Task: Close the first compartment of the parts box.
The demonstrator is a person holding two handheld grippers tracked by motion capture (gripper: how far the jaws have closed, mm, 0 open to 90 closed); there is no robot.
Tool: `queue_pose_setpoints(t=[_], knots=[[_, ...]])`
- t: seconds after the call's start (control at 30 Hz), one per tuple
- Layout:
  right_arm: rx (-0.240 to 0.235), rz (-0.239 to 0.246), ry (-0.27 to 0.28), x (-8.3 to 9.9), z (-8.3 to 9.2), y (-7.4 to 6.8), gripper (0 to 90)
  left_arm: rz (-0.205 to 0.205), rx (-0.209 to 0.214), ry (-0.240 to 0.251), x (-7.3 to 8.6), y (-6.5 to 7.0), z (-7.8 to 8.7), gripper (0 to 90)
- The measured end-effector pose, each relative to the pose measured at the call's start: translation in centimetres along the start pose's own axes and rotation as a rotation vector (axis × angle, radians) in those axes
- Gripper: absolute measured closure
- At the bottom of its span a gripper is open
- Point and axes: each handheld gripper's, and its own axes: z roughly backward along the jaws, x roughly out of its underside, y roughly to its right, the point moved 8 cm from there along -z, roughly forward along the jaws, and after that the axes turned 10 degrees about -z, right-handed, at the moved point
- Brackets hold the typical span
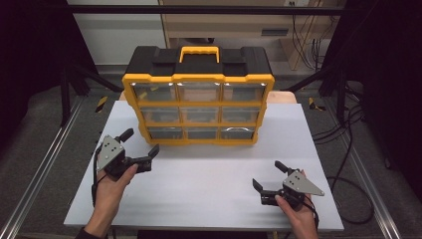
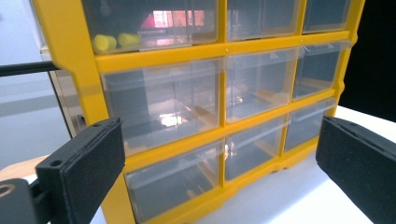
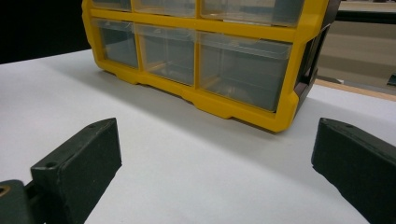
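A yellow-and-black drawer cabinet (image 1: 198, 78) with a yellow carry handle and clear plastic drawers stands upright at the back middle of the white table (image 1: 199, 179). My left gripper (image 1: 141, 142) hovers just off its lower left corner, open and holding nothing. In the left gripper view the cabinet (image 2: 159, 53) is close ahead of the open left gripper (image 2: 222, 158), and two small yellow items (image 2: 112, 41) lie in an upper drawer. My right gripper (image 1: 267, 174) is open and empty near the front right, with the cabinet (image 3: 243, 29) some way ahead of the right gripper (image 3: 215, 163).
Metal rails (image 1: 45, 164) run along both sides of the table. Cables (image 1: 348, 149) trail on the floor at the right. A wooden board edge (image 1: 283, 95) shows behind the cabinet, and bare white tabletop lies between the two grippers.
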Motion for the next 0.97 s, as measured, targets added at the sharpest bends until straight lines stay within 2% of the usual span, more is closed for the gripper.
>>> queue_pose_setpoints(t=[0.07,0.2,0.33,0.43,0.57,0.67,0.8,0.97], knots=[[0.0,0.001,0.0,0.0,0.0,0.0,1.8,0.027,0.005,0.005,0.6,0.0,0.5,1.3],[-0.002,0.001,-0.003,0.0,0.0,0.0,1.8,0.027,0.026,-0.006,2.3,0.2,1.6,1.7],[0.0,0.0,-0.002,0.0,0.0,0.0,1.8,0.036,0.045,0.005,3.6,0.5,2.8,1.8],[-0.002,0.0,-0.004,0.0,0.0,0.0,1.8,0.034,0.046,0.01,4.3,0.5,3.4,1.8],[-0.001,0.002,-0.004,0.1,-0.1,0.0,1.8,0.05,0.046,0.023,5.4,0.6,4.2,1.7],[0.0,0.001,-0.004,0.1,-0.1,0.0,1.8,0.053,0.051,0.026,5.9,0.7,4.7,1.7],[0.002,0.001,-0.004,0.1,-0.1,0.0,1.8,0.036,0.057,0.04,6.3,0.8,5.3,1.7],[0.003,0.002,-0.002,0.0,0.0,0.0,1.8,0.058,0.058,0.053,7.0,0.5,5.5,1.8]])
